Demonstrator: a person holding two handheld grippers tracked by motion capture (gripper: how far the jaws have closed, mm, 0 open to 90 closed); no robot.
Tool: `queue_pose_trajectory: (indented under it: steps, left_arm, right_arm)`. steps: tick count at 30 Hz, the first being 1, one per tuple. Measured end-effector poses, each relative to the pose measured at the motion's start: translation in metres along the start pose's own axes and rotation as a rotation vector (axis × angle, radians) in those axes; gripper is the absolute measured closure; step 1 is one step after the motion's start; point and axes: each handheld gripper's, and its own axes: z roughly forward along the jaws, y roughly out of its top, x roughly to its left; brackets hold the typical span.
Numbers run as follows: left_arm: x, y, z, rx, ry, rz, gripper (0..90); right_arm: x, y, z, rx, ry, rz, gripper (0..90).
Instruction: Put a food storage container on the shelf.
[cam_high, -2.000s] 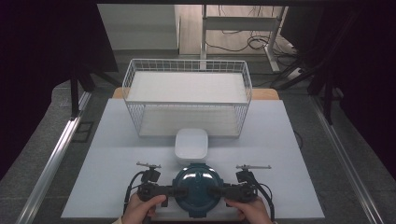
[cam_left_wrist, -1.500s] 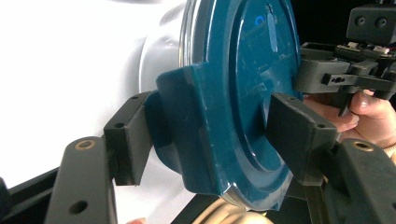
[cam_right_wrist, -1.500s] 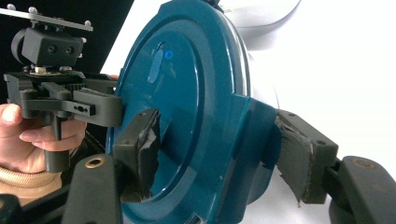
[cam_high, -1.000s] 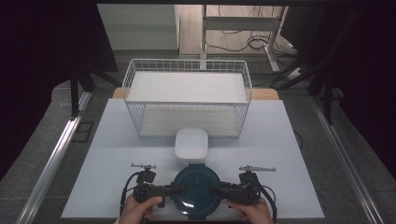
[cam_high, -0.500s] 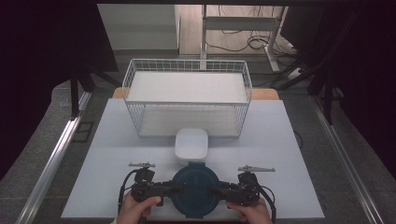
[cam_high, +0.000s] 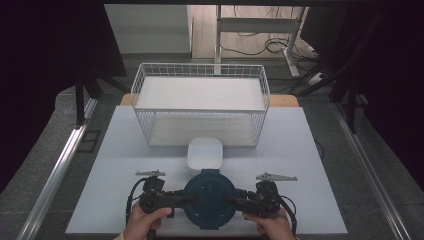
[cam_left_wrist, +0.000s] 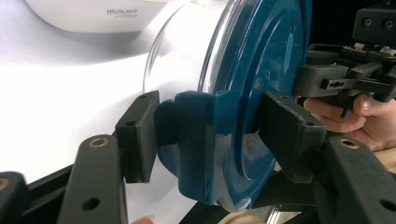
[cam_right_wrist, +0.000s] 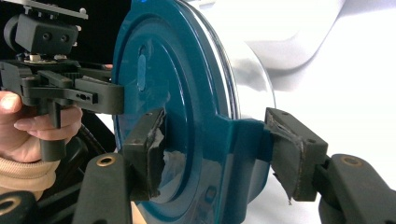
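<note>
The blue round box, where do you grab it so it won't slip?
Grab the blue round box by the flat latch tabs on its two opposite sides, coming in level from left and right. The curved rim offers no flat spot; the tabs fit between the fingers.

round clear container with a dark teal snap-on lid (cam_high: 209, 199) sits upright at the table's six o'clock edge, lid on, side tabs at three and nine o'clock.
</note>
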Motion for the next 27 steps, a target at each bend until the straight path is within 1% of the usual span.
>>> queue_pose_trajectory:
  steps: [4,8,10,13,19,22,23,27]
  left_arm:
    - [-0.003,0.006,-0.002,-0.008,-0.002,0.010,39.5]
    - [-0.009,0.013,-0.006,-0.014,0.007,0.029,39.5]
    - [-0.012,0.017,-0.008,-0.015,0.008,0.037,39.5]
    - [-0.017,0.023,-0.012,-0.021,0.013,0.056,39.5]
    - [-0.026,0.038,-0.023,-0.036,0.028,0.078,39.5]
    - [-0.028,0.045,-0.027,-0.044,0.035,0.088,39.5]
    - [-0.028,0.048,-0.029,-0.048,0.038,0.092,39.4]
    - [-0.030,0.057,-0.034,-0.058,0.049,0.108,39.4]
  right_arm:
    - [0.003,0.008,-0.003,-0.010,-0.004,-0.025,40.7]
    - [0.005,0.013,-0.005,-0.023,0.001,-0.030,40.7]
    - [0.007,0.017,-0.007,-0.029,0.001,-0.040,40.7]
    - [0.010,0.023,-0.011,-0.039,0.003,-0.054,40.7]
    - [0.017,0.037,-0.014,-0.060,0.011,-0.072,40.7]
    - [0.019,0.045,-0.014,-0.070,0.015,-0.083,40.7]
    - [0.021,0.051,-0.014,-0.075,0.018,-0.087,40.7]
    - [0.022,0.058,-0.013,-0.074,0.023,-0.092,40.7]
